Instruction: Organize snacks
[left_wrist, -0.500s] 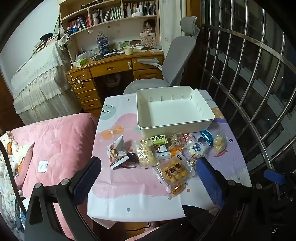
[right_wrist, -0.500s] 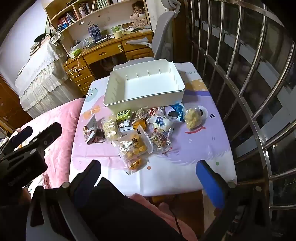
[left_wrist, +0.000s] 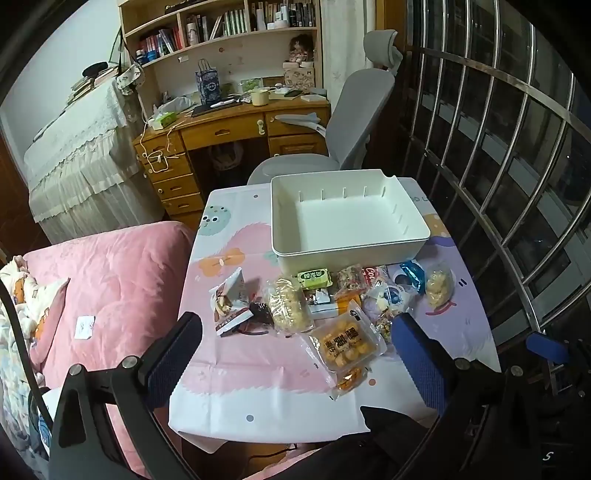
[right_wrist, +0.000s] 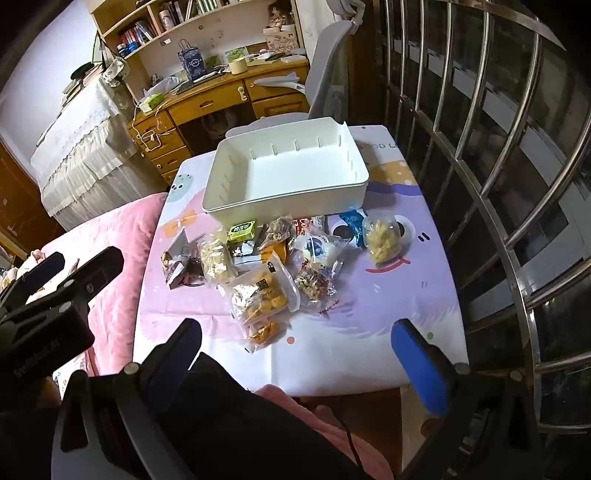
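On the small table (left_wrist: 258, 387), from left to right: an opened carton-like pack (left_wrist: 231, 299), a clear bag of pale puffs (left_wrist: 288, 304), a green packet (left_wrist: 314, 277) just before the white bin (left_wrist: 347, 254), an orange biscuit pack (left_wrist: 345, 343), a yellow-filled bag (left_wrist: 439, 284) at far right. Above the near edge, left gripper (left_wrist: 295, 350) and right gripper (right_wrist: 295, 354), both spread wide, holding nothing.

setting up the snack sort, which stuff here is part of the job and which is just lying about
Job: white bin, empty; snack packets in front of it, such as green packet, orange biscuit pack, popcorn bag.

Lying about: wooden desk, grey office chair, pink quilt.
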